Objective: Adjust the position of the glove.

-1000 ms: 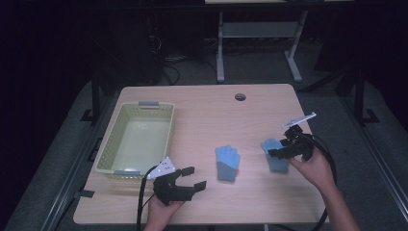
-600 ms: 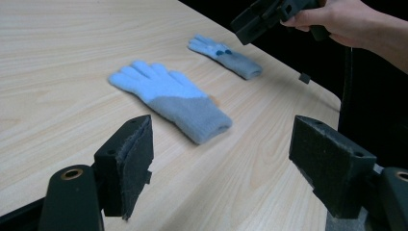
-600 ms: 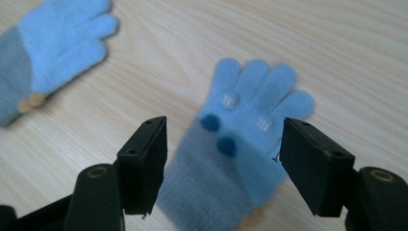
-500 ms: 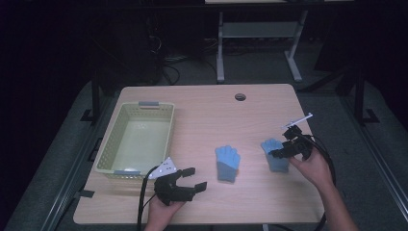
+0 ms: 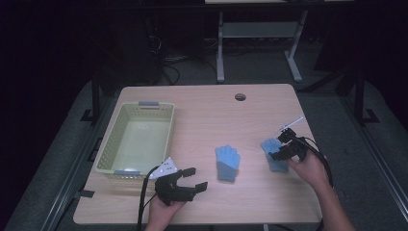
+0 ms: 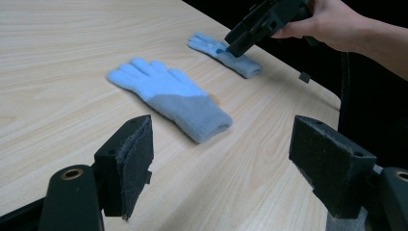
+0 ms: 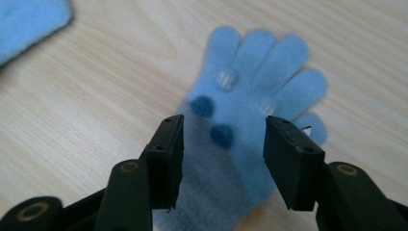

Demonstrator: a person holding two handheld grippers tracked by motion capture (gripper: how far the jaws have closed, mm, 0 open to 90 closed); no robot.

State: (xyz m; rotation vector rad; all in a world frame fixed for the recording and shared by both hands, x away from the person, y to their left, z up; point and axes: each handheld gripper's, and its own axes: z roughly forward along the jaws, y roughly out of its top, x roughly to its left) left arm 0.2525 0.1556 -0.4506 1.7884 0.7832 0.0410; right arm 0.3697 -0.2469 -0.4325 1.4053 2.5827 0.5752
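Observation:
Two light-blue gloves with grey cuffs lie flat on the wooden table (image 5: 207, 110). One glove (image 5: 227, 162) (image 6: 168, 96) is in the middle. The other glove (image 5: 273, 155) (image 6: 226, 55) (image 7: 250, 96) lies to the right, palm up, with dark dots on it. My right gripper (image 5: 280, 148) (image 7: 223, 130) (image 6: 238, 41) points down onto this glove; its jaws have just been closing and straddle the palm, with a gap still showing at each pad. My left gripper (image 5: 192, 179) (image 6: 221, 134) hovers near the table's front edge, jaws wide open and nothing between them, aimed at the middle glove.
A pale green mesh basket (image 5: 144, 111) stands at the table's left with nothing in it. A round cable hole (image 5: 240, 96) sits near the far edge. Black cables trail from both grippers. A metal stand (image 5: 260, 33) is on the dark floor beyond the table.
The right gripper has sunk a little onto the right glove and its jaws have narrowed. The left gripper and both gloves have stayed put.

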